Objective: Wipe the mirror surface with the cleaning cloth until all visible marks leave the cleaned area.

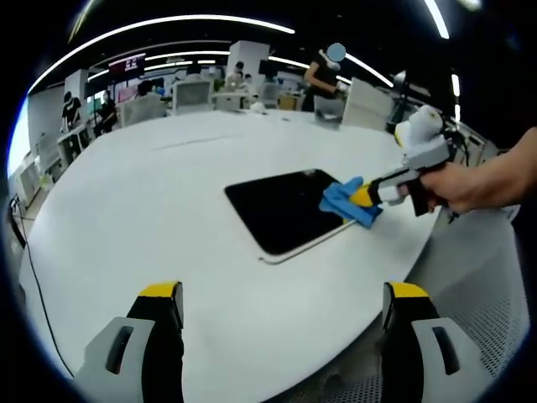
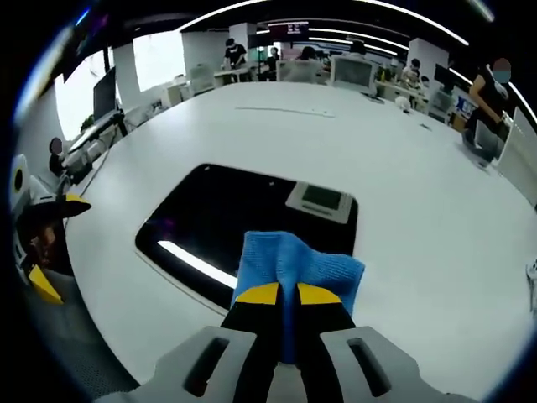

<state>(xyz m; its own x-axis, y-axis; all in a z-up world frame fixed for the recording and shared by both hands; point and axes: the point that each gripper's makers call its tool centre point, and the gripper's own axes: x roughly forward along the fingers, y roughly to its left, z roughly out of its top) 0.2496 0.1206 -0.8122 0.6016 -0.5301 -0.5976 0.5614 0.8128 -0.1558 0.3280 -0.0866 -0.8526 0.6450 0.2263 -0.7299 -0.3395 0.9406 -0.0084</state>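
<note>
Jaws pinching fuzzy blue cloth (image 2: pixel 295 260) on glossy mirror (image 2: pixel 243 220)

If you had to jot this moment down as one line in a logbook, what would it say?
right hand-held gripper: shut on blue cloth | cloth: on mirror edge | left hand-held gripper: open, empty, above white table

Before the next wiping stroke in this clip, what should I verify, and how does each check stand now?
1. Right gripper shut on the blue cloth: ok.
2. Cloth over the mirror, at its near edge: ok.
3. Left gripper open, held off the mirror: ok.
4. Whole mirror in the left gripper view: ok.
5. Marks on the glass: cannot tell; it shows ceiling reflections.
6. White table around the mirror free of obstacles: ok.
</note>
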